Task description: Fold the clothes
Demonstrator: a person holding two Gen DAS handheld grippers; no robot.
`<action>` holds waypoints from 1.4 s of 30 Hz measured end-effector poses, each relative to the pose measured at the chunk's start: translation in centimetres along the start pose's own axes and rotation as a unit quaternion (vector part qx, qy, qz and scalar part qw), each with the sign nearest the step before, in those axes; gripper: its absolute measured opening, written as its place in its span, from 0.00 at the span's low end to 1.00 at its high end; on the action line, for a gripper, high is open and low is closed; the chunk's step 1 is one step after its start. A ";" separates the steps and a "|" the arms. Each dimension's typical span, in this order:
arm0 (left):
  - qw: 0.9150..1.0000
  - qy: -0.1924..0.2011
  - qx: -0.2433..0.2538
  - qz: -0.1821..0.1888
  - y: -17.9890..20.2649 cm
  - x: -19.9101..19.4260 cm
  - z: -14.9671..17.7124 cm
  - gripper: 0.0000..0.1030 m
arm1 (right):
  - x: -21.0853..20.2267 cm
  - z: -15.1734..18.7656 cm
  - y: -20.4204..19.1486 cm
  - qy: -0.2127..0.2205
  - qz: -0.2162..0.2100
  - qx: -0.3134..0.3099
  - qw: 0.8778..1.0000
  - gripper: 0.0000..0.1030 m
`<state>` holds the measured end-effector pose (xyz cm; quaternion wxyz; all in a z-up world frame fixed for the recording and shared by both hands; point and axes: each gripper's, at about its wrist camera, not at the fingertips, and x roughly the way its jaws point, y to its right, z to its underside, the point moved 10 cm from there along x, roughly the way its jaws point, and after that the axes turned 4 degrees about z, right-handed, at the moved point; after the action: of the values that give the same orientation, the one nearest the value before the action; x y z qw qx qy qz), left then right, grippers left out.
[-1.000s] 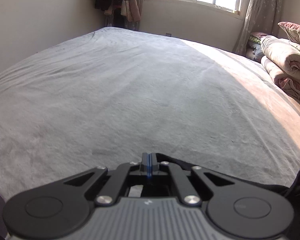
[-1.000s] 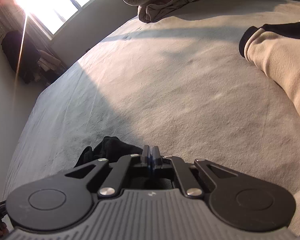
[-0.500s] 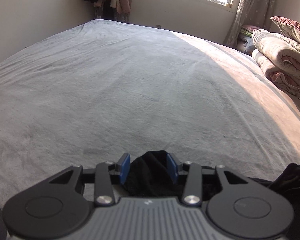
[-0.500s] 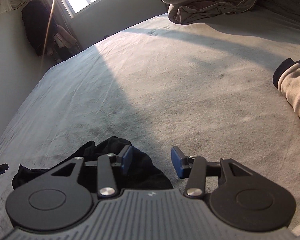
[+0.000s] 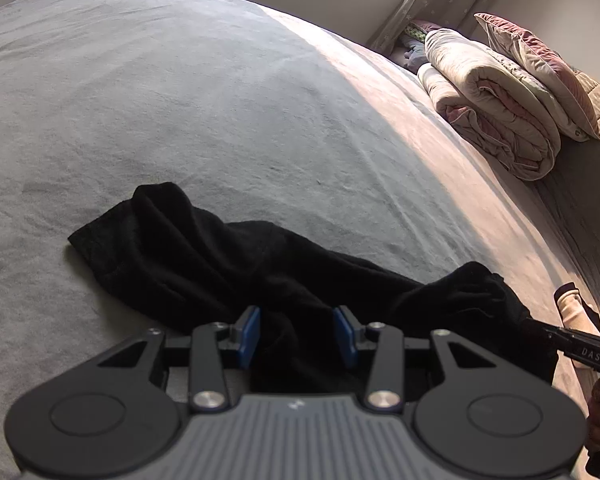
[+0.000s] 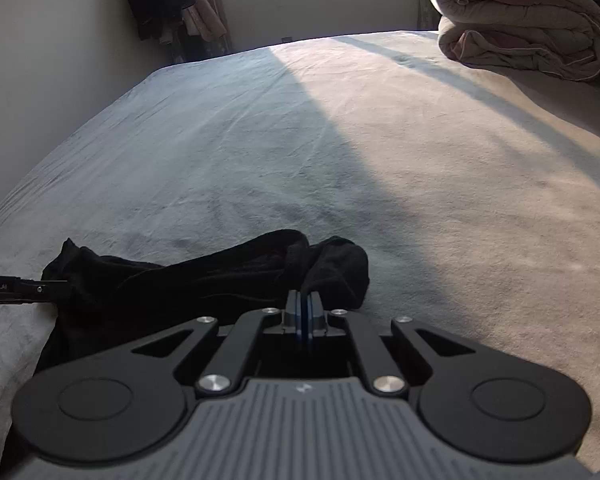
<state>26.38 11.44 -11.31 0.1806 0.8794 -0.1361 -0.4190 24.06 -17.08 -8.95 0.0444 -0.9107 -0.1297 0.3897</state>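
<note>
Left view, garment: I see the black garment lying bunched across the grey bed, running from about 9 o'clock to 4 o'clock in front of my tool.
Left view, left gripper: my left gripper stands partly open, the blue pads clear of the cloth, which lies between and under them; it holds nothing.
Left view, risk: if I close here I judge I take a thick fold and not a single edge, so the lift drags the whole heap.
Left view, neighbours: the rolled quilt sits at 2 o'clock, well apart; the other tool shows at 4 o'clock.
Right view, right gripper: my right gripper has its pads pressed together at 12 o'clock, and a ridge of the garment seems pinched between them; how much is caught is hidden.
Right view, risk: a shallow pinch may slip once I pull, and the soft cloth may twist instead of spreading flat.
Right view, further risk: with one side held and the other free, a pull now would skew the garment towards 3 o'clock.
</note>
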 end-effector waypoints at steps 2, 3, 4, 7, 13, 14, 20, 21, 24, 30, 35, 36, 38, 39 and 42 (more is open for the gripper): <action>1.000 -0.002 -0.001 0.002 0.0 -0.1 0.2 0.40 | 0.1 1.4 -2.1 -0.038 -0.037 -0.023 0.998 0.09; 1.000 -0.003 0.000 0.003 0.0 -0.3 0.3 0.40 | 0.3 2.3 -2.9 -0.064 -0.055 -0.037 0.996 0.12; 1.000 -0.004 0.001 0.004 0.0 -0.4 0.3 0.41 | 0.4 3.0 -3.5 -0.085 -0.067 -0.051 0.993 0.12; 1.000 -0.004 0.006 0.007 -0.1 -0.8 0.4 0.41 | -0.6 3.2 -3.3 -0.088 -0.069 -0.059 0.992 0.12; 1.000 0.006 0.020 0.000 -0.3 -1.5 0.2 0.47 | -2.7 0.9 0.1 -0.034 -0.057 0.001 0.998 0.51; 1.000 0.009 0.025 -0.003 -0.3 -1.6 0.0 0.48 | -2.6 0.5 1.0 -0.026 -0.049 0.015 0.998 0.51; 0.993 0.010 0.114 0.011 1.8 -1.4 0.1 0.50 | 1.0 0.6 2.8 -0.039 -0.043 0.086 0.995 0.51; 0.989 0.012 0.144 0.016 2.5 -1.4 0.3 0.52 | 1.6 0.8 2.7 -0.040 -0.039 0.091 0.994 0.51; 0.973 0.013 0.230 0.006 4.7 -0.5 1.4 0.60 | 3.0 1.1 2.4 -0.038 -0.029 0.098 0.994 0.49; 0.941 0.024 0.328 -0.074 5.8 2.5 1.3 0.57 | 2.7 0.0 3.0 -0.009 0.013 0.062 0.998 0.05; 0.944 0.022 0.311 -0.110 4.5 3.6 -0.4 0.16 | 1.5 -2.4 6.2 0.023 0.084 0.032 0.996 0.04; 0.948 0.025 0.299 -0.111 4.3 3.5 -1.0 0.14 | 1.5 -2.9 6.9 0.029 0.098 0.030 0.994 0.04; 0.955 0.050 0.272 -0.110 4.1 3.2 -2.8 0.12 | 1.6 -3.6 7.8 0.037 0.117 0.026 0.992 0.04; 0.958 0.062 0.258 -0.110 4.1 3.1 -3.8 0.11 | 1.7 -3.9 8.1 0.041 0.125 0.022 0.991 0.04; 0.963 0.089 0.227 -0.113 4.1 3.2 -6.2 0.10 | 2.2 -4.7 8.3 0.056 0.143 0.009 0.988 0.03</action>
<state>32.88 7.77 -8.14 -0.0605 0.9407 -0.1105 -0.3151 30.58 -24.42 -8.70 0.0032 -0.9399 0.0079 0.3412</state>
